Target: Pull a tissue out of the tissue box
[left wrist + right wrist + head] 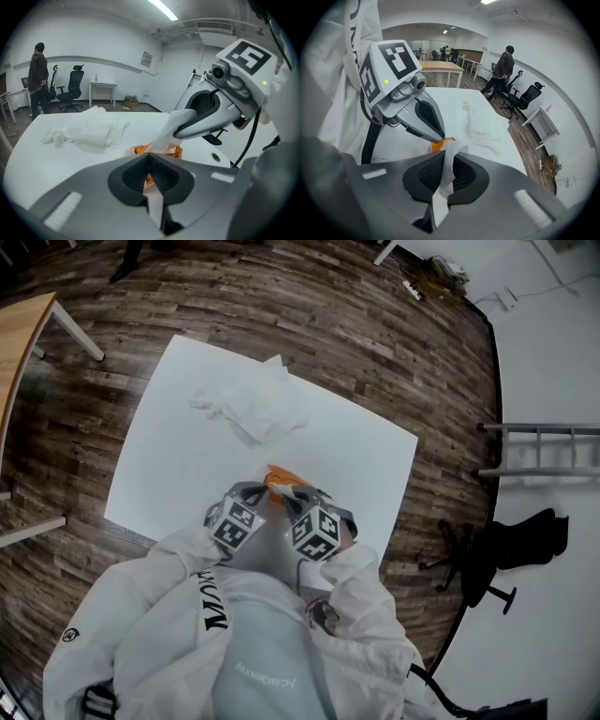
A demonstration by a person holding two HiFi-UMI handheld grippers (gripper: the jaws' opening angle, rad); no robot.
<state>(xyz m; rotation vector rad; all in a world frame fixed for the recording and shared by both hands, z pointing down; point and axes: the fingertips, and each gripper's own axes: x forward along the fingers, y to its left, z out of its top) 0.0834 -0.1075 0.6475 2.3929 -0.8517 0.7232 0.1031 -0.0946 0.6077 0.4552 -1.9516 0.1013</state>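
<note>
- Right gripper (449, 153) is clamped tight on a tissue (447, 174); the white sheet runs up between its pads and sticks out above the tips.
- In the left gripper view that tissue stretches as a taut strip from the right gripper down to the box (176, 151).
- The box is orange and sits on the near part of the white desk (370, 451), close to the person, half hidden under both grippers.
- Left gripper (149, 159) has its jaws pinched together right at the box, with a sliver of orange and some white showing between the pads. It looks clamped on the box's edge.
- The two grippers are just beside each other, tips angled down over the box.
- A crumpled pile (251, 404) of loose tissues lies further out on the desk, well apart from the box.
- A bystander (37, 77) stands at the far wall.
</note>
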